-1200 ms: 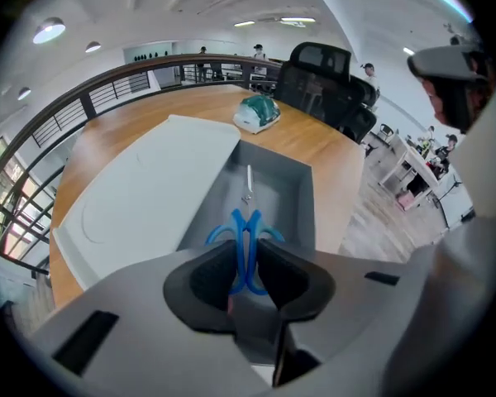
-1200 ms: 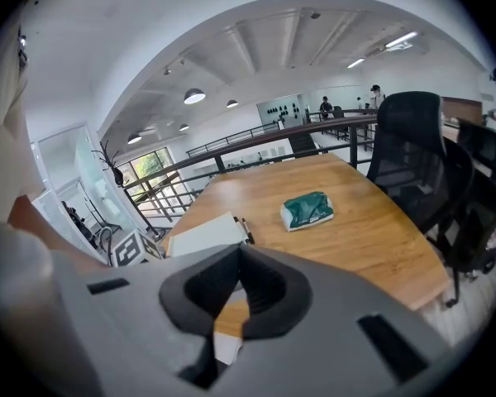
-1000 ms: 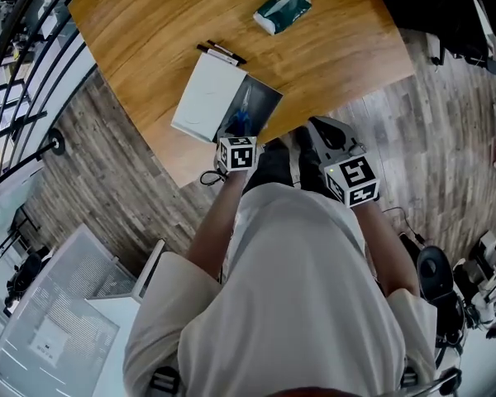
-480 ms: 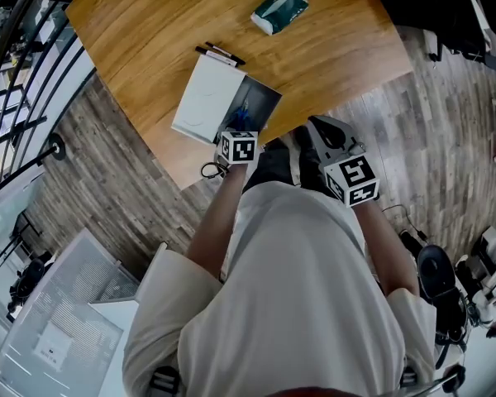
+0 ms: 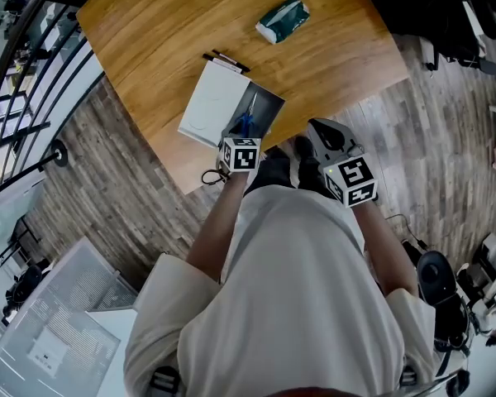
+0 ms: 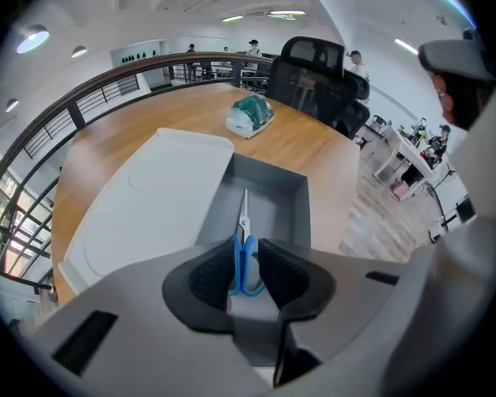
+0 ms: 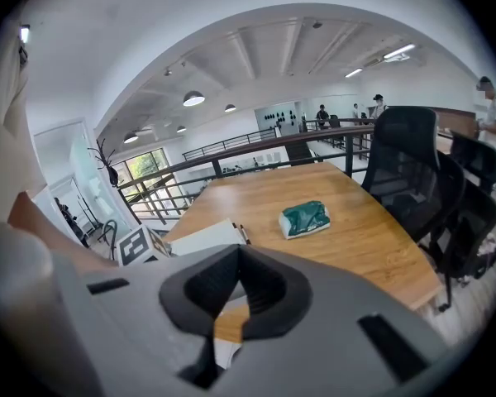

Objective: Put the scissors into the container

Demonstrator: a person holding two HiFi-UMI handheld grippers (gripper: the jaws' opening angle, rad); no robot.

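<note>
An open grey container [image 5: 270,108] [image 6: 285,184] sits near the front edge of the wooden table, with its white lid [image 5: 215,102] [image 6: 149,197] lying along its left side. The blue-handled scissors [image 5: 247,121] [image 6: 243,222] lie inside, blade pointing away from me. My left gripper [image 5: 241,137] [image 6: 246,253] is at the container's near end, shut on the blue handles. The right gripper [image 5: 318,129] [image 7: 236,284] hangs just off the table edge, to the right of the container; its jaws are shut and hold nothing.
A green packet [image 5: 282,19] [image 7: 305,218] rests at the table's far side. Two pens [image 5: 225,59] lie beside the lid's far end. A black railing [image 5: 33,64] runs left of the table, and black office chairs [image 7: 409,168] stand beyond it to the right.
Almost nothing has moved. The left gripper stays at the container's near end with the scissors; the view shifted slightly. The right gripper is still.
</note>
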